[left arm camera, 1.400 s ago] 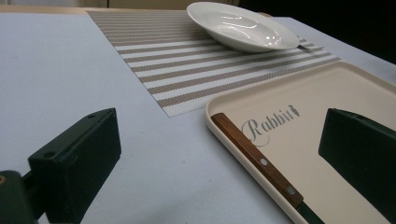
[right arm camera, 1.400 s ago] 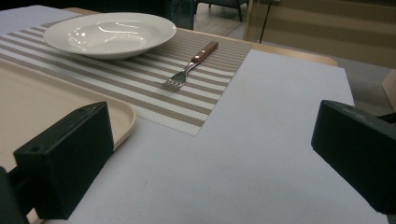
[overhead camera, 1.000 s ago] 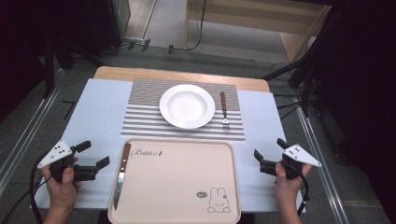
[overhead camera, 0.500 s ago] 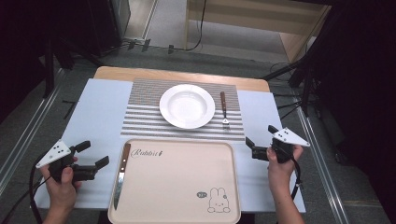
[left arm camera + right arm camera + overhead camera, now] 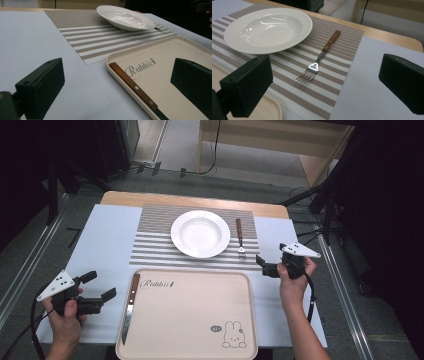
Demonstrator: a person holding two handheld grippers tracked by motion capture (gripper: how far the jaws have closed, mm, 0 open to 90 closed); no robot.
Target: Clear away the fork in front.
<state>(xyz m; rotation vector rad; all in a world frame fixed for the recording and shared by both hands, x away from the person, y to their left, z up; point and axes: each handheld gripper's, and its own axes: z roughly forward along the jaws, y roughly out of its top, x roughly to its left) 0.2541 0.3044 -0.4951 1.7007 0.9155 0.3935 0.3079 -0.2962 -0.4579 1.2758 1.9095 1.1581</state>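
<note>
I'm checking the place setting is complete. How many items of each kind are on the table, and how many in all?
Plate: 1
Fork: 1
Knife: 1
Tray: 1
Striped placemat: 1
Total: 5

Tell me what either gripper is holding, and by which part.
Nothing. The left gripper and the right gripper are both open, near the knife and the fork.
</note>
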